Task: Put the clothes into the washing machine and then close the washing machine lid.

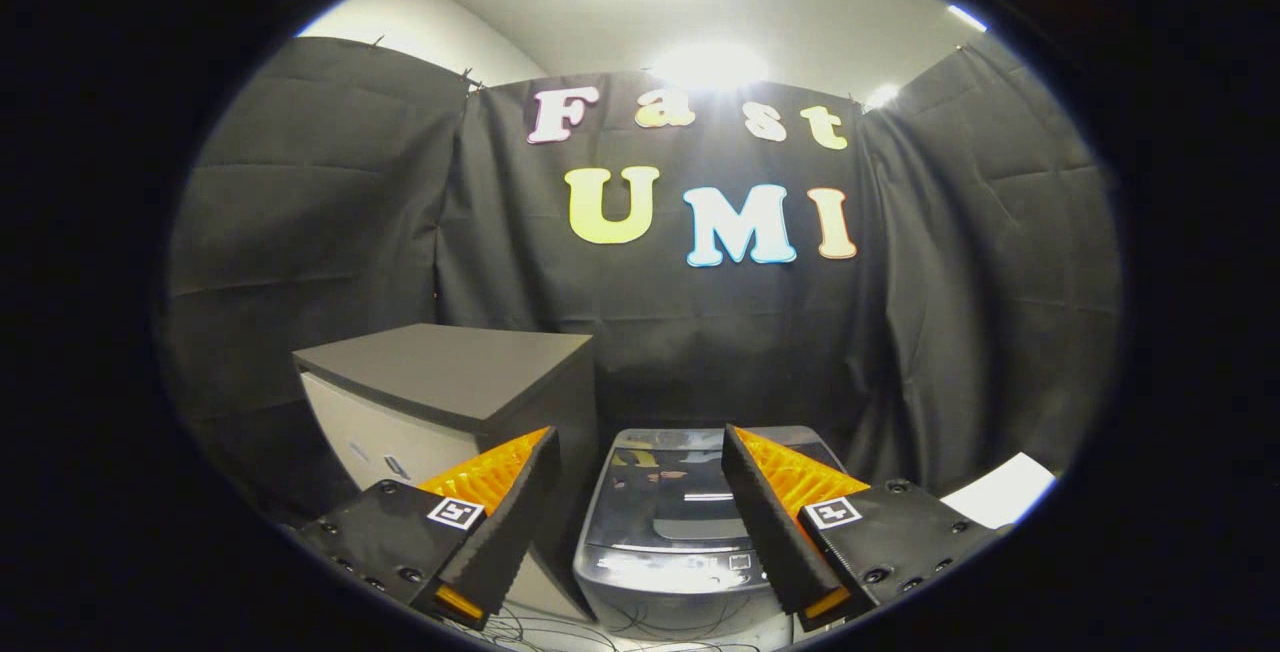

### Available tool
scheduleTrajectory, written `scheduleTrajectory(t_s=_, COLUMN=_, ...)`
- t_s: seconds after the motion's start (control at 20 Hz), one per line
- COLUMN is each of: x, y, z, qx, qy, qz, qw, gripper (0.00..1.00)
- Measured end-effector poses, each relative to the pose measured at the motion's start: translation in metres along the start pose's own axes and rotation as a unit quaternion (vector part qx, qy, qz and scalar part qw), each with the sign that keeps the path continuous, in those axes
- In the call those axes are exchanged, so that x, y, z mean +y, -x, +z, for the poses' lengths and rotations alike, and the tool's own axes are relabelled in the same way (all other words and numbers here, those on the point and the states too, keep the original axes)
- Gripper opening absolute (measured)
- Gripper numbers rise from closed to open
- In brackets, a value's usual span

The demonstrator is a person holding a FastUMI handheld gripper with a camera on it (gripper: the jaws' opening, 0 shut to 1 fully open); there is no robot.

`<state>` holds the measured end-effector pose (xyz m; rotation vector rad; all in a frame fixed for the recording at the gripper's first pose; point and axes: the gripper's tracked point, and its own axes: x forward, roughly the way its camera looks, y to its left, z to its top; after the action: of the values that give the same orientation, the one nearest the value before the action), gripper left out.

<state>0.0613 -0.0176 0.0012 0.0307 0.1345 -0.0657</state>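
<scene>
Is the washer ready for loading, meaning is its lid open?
No, the washing machine ahead of the open gripper has its glossy lid lying flat and shut.

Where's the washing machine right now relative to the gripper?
In the gripper view, the small grey top-loading washing machine, its glossy lid down, sits ahead between the open gripper fingers, right of the grey-topped cabinet.

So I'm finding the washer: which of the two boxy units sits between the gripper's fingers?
The glossy-lidded washing machine, seen between the open gripper fingers; the matte grey cabinet stands beside it, taller.
</scene>
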Motion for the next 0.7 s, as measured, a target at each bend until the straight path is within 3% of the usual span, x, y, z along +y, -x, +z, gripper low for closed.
scheduleTrajectory(t_s=0.4, x=0.027, y=0.084, z=0.029, qx=-0.066, qy=-0.006, qz=-0.018, qw=0.998, gripper=1.0)
scheduleTrajectory(t_s=0.7, x=0.022, y=0.099, z=0.032, qx=-0.072, qy=-0.009, qz=-0.02, qw=0.997, gripper=1.0)
